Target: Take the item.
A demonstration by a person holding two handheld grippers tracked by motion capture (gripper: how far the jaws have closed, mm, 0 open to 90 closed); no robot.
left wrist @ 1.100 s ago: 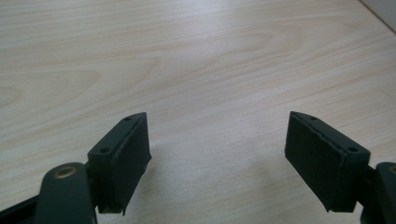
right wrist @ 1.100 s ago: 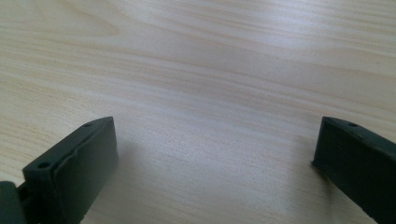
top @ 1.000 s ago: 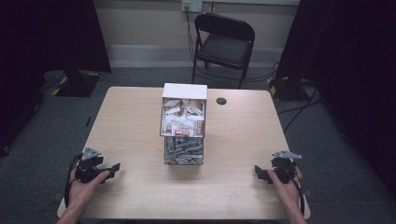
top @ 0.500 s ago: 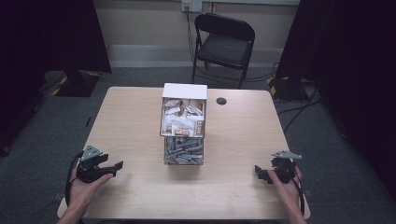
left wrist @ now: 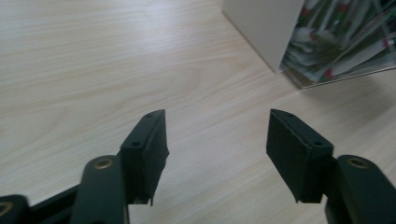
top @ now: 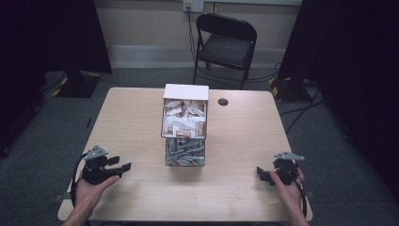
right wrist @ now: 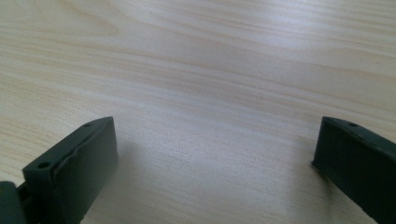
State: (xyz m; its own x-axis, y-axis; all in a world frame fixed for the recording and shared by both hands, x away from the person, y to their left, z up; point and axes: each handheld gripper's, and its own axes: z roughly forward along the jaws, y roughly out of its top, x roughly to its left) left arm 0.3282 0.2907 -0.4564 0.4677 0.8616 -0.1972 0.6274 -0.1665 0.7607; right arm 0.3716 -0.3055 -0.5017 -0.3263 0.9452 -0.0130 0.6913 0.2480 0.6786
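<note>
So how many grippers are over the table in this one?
2. The left gripper is over the table's near-left corner, jaws open and empty, having just been closing. The right gripper is over the near-right corner, jaws open over bare wood.

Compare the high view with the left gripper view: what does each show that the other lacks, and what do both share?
High view alone: the chair, the right gripper, the dispenser's upper packet compartment and the black disc.
Left gripper view alone: a close look between the left gripper jaws, which have just been closing, with nothing between them.
Both: the table, the left gripper and the dispenser's lower compartment.
</note>
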